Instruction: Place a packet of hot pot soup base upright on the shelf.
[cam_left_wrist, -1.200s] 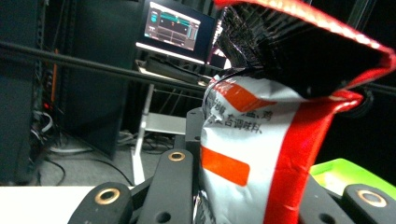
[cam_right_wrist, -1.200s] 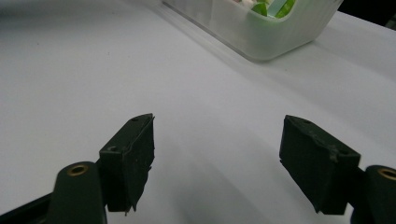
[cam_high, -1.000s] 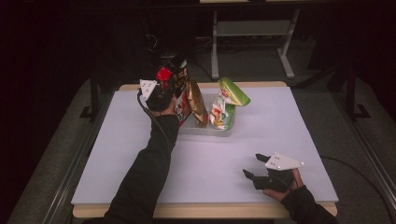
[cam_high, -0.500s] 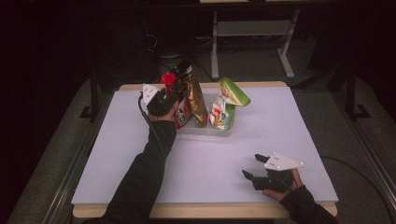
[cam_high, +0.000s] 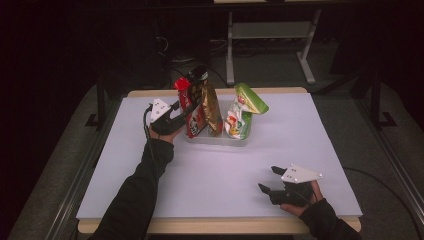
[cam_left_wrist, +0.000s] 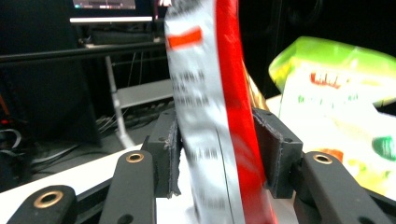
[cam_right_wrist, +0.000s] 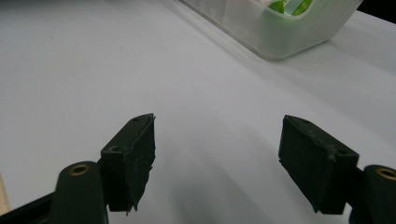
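Dark room surrounds a white-topped bench with a pale wooden edge; a metal frame stands on the floor behind it. Toward the far middle of the bench sits a clear plastic tray holding three snack packets upright.

The red packet stands at the tray's left end. It is a tall, thin pouch, red along one face and edge, silver-white on the other, with a small red block and rows of blurred print. Its top corner leans against the gold packet beside it, which is shiny brown and gold. At the tray's right end the green packet is white below with a bright green top folded over to the right.

The left hand-held gripper reaches in from the left at the red packet. In the left gripper view the packet rises between the two black pads, which have just been opening: the left pad lies close along the silver side, though I cannot tell if it touches, while a thin gap shows at the right pad.

The right hand-held gripper rests on the bench near its front right corner, well apart from the tray, with its jaws spread wide and nothing between them but bare bench top.
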